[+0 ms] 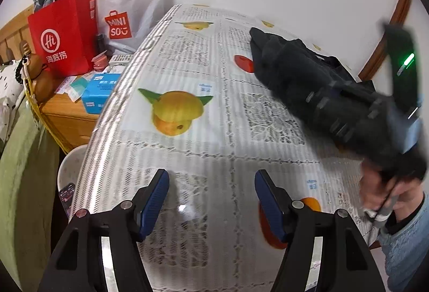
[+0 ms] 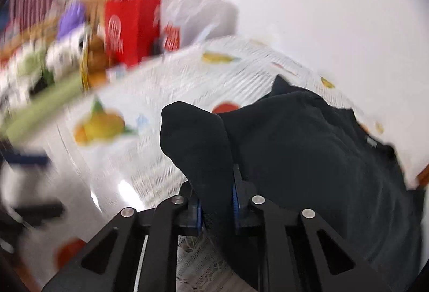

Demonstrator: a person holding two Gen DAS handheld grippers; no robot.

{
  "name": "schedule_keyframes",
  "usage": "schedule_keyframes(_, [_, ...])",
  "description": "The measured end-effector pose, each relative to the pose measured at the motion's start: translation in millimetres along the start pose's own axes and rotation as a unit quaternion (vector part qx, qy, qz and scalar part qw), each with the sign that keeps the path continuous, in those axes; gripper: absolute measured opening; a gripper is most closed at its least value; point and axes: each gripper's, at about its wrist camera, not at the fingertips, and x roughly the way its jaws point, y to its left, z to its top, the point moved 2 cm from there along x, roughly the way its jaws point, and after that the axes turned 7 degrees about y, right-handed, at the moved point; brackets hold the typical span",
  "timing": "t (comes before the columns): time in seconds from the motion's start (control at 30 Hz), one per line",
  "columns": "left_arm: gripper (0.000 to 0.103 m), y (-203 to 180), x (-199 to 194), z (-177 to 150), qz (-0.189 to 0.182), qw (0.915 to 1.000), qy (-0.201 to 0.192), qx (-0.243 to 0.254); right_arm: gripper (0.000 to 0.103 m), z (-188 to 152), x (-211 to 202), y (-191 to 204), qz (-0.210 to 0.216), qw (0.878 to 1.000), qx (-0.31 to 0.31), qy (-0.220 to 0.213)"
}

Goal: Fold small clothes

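A black garment (image 1: 284,61) lies bunched on the right half of a table covered with a fruit-print cloth (image 1: 187,69). In the right wrist view the same black garment (image 2: 295,147) fills the middle and right, and my right gripper (image 2: 217,200) is shut on a fold of it that sticks up between the blue pads. The right gripper's body shows blurred over the garment in the left wrist view. My left gripper (image 1: 211,184) hangs over the table's near part, open, with only the cloth below its fingers.
A red paper bag (image 1: 64,32) and a white bag (image 1: 128,5) stand on a wooden bedside cabinet (image 1: 67,117) left of the table, with a blue tissue box (image 1: 99,93). A person's head (image 1: 388,190) is at the lower right. A white wall is behind.
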Motion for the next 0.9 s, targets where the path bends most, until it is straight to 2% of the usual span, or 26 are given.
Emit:
schedule_keyframes(0.1, [0.064,-13,0,5,0.001,0.9999,-0.001,0.015,0.014,7,-35,-36,-0.001,0.996,0.061,-0.058])
schedule_keyframes(0.2, [0.064,-29,2,9,0.0,0.9995,-0.004,0.031,0.014,-2,-69,-87,-0.006,0.982,0.147,-0.118])
schedule_keyframes(0.33, [0.064,-58,6,18,-0.028,0.9977,-0.011,0.06,0.014,-37,-89,-143,-0.031,0.96,0.232,-0.151])
schedule_keyframes(0.47, [0.064,-106,15,30,-0.065,0.992,-0.017,0.107,0.014,-78,-87,-180,-0.028,0.944,0.296,-0.142])
schedule_keyframes(0.67, [0.064,-175,39,28,-0.122,0.9778,0.006,0.171,0.016,-124,-73,-212,-0.031,0.931,0.348,-0.104])
schedule_keyframes(0.77, [0.064,-205,51,21,-0.134,0.9708,0.022,0.198,0.019,-141,-70,-224,-0.028,0.931,0.356,-0.081])
schedule_keyframes(0.9, [0.064,-236,64,14,-0.133,0.9656,0.035,0.221,0.027,-154,-72,-231,-0.031,0.94,0.335,-0.063])
